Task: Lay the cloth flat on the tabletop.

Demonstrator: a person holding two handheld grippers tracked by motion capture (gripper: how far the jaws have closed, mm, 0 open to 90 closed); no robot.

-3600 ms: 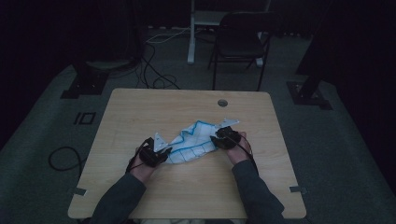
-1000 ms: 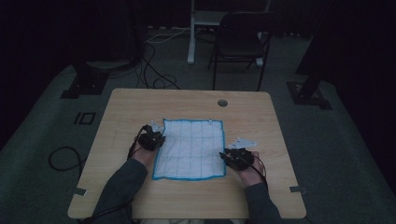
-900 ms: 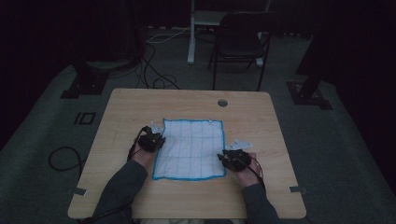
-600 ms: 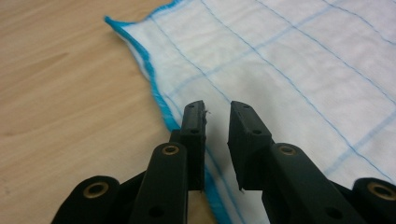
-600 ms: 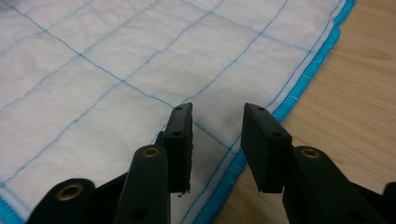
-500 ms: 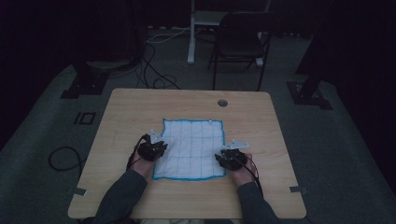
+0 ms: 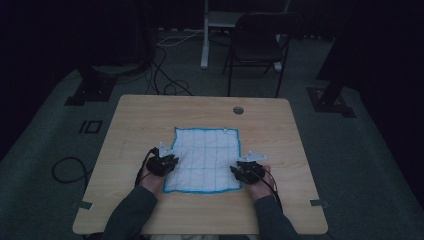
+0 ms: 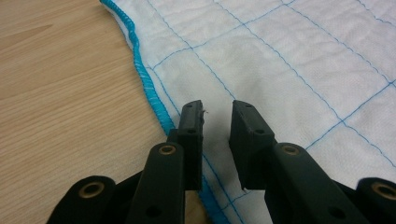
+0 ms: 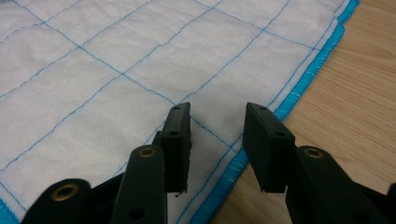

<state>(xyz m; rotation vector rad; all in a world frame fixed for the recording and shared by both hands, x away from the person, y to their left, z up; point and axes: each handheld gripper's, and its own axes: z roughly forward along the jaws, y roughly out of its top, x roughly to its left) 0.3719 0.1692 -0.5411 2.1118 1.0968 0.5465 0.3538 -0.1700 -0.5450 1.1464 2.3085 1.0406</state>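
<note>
A white quilted cloth with a blue stitched grid and blue hem lies spread flat on the wooden table. My left gripper rests over the cloth's left edge near its front corner. In the left gripper view its jaws have just been opening and stand apart above the cloth, pinching nothing. My right gripper sits at the front right corner. Its jaws have also just been opening, with the cloth showing through the gap, untouched by the pads.
A round cable hole sits near the table's far edge. Behind the table stand a dark chair and a white desk leg. Cables and black stand bases lie on the grey floor.
The cloth, bunched between both grippers earlier, now lies flat. Over the last second the left gripper slid along the left edge toward the front, and the right gripper sank slightly at its corner.
</note>
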